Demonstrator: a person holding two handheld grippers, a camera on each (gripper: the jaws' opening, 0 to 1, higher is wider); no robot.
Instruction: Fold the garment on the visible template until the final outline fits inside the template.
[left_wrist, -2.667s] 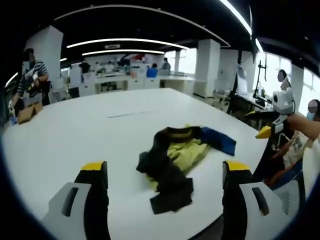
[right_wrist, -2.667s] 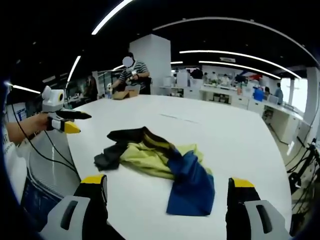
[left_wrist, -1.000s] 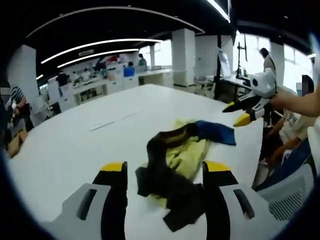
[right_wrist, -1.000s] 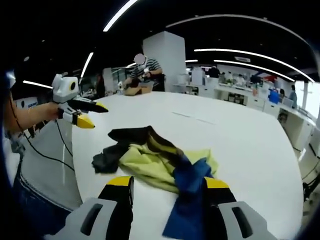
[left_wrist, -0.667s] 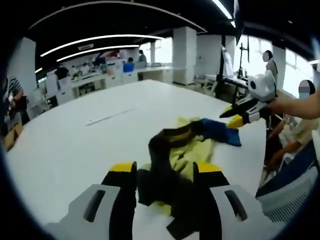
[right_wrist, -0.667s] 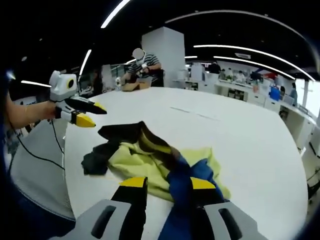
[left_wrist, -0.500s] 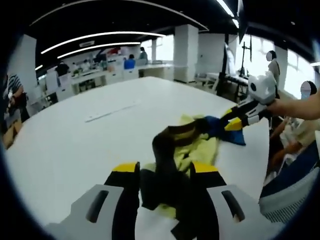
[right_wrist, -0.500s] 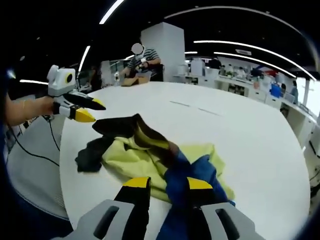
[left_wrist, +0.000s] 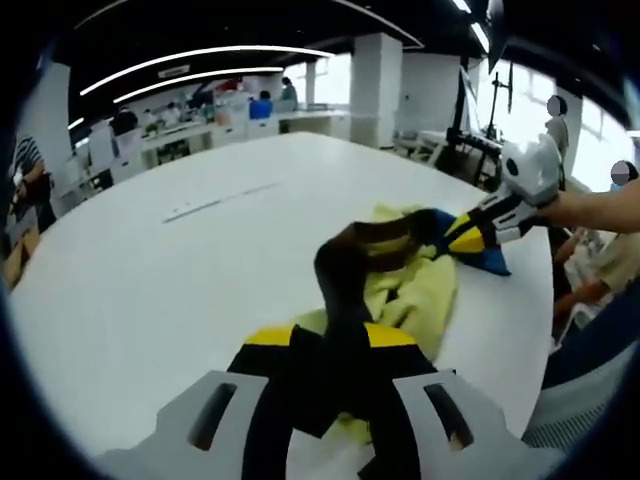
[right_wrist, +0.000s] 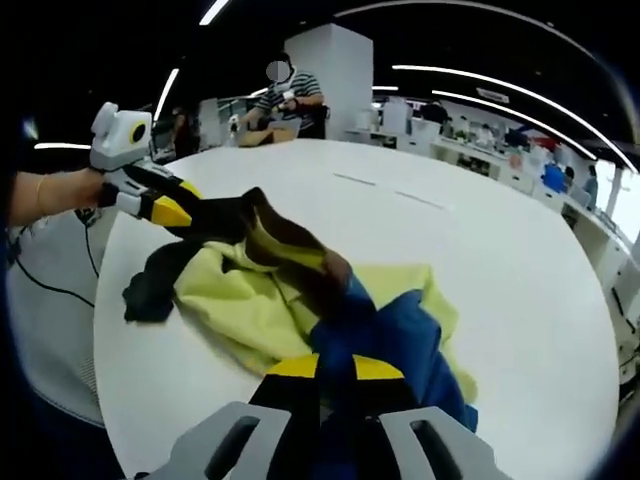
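Note:
The garment (left_wrist: 410, 290) is a crumpled heap of black, yellow-green and blue cloth on the white table (left_wrist: 150, 270). In the left gripper view, my left gripper (left_wrist: 330, 338) is shut on a black fold at the near end. My right gripper (left_wrist: 462, 238) comes in from the right there, closed on the blue part. In the right gripper view, my right gripper (right_wrist: 335, 368) pinches blue cloth of the garment (right_wrist: 250, 310). My left gripper (right_wrist: 175, 212) holds the black edge at the left, lifted a little. A thin pale strip (left_wrist: 220, 200) lies farther out on the table.
The table's rounded edge (right_wrist: 105, 340) runs close to the garment on the near side. A cable (right_wrist: 55, 285) hangs below the hand at the left. A person (right_wrist: 280, 100) stands at the table's far end, and desks and other people fill the background.
Both grippers moved in onto the garment and shut: the left on the black fold, the right on the blue part. The black edge is now raised off the table.

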